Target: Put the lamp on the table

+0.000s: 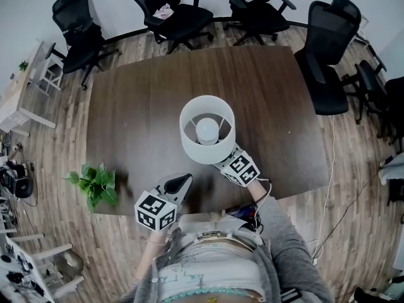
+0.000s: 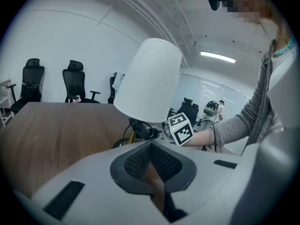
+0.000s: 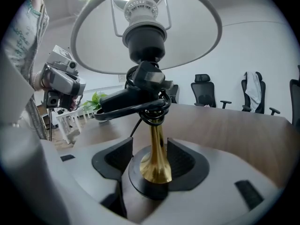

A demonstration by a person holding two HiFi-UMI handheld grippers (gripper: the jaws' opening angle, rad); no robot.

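A lamp with a white drum shade [image 1: 207, 129] stands upright on the dark wooden table [image 1: 145, 100], near its front edge. In the right gripper view its brass stem [image 3: 156, 146] rises from a black round base [image 3: 149, 185], with a black cord and switch [image 3: 133, 100] wound round the stem. My right gripper [image 3: 152, 161] is open: its pads stand either side of the stem with gaps. In the head view the shade hides its tips. My left gripper [image 1: 180, 183] is shut and empty, a little left of the lamp and nearer to me.
A potted green plant [image 1: 95, 183] sits on the table's front left corner. Black office chairs [image 1: 177, 11] ring the far and right sides of the table. A white shelf [image 1: 38, 74] stands at the left. The person's body is at the table's front edge.
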